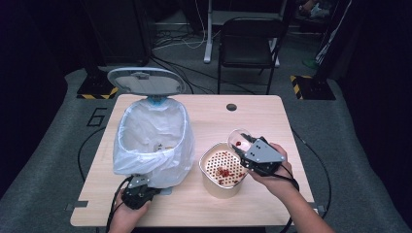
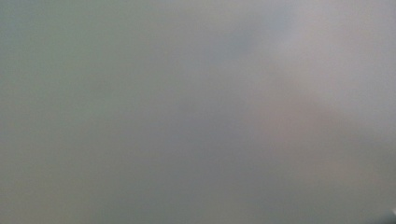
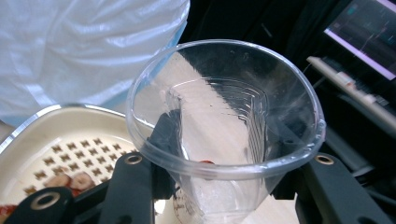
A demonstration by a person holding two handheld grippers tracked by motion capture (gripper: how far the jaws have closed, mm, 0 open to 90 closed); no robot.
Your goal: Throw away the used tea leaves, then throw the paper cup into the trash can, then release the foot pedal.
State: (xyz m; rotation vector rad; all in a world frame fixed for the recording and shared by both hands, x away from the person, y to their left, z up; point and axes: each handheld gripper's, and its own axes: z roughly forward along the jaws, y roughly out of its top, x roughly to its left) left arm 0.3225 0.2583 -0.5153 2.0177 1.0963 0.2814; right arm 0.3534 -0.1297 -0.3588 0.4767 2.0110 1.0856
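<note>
My right gripper (image 1: 246, 146) is shut on a clear plastic cup (image 1: 239, 138), held tilted above the far right rim of a cream metal tub (image 1: 204, 164). The tub has a perforated insert with red fruit pieces (image 1: 225, 172) on it. In the right gripper view the cup (image 3: 224, 107) sits between the two black jaws of my right gripper (image 3: 224, 198), with one red piece (image 3: 206, 162) stuck inside, and the tub (image 3: 56, 130) lies below left. My left gripper (image 1: 137, 190) rests at the foot of a bin lined with a white bag (image 1: 150, 141), its jaws hidden by the bag.
The bin's lid (image 1: 145, 81) stands open at the back. A cable hole (image 1: 231, 107) is in the wooden table (image 1: 272, 121). A black chair (image 1: 248, 39) stands behind the table. The left gripper view is a grey blur.
</note>
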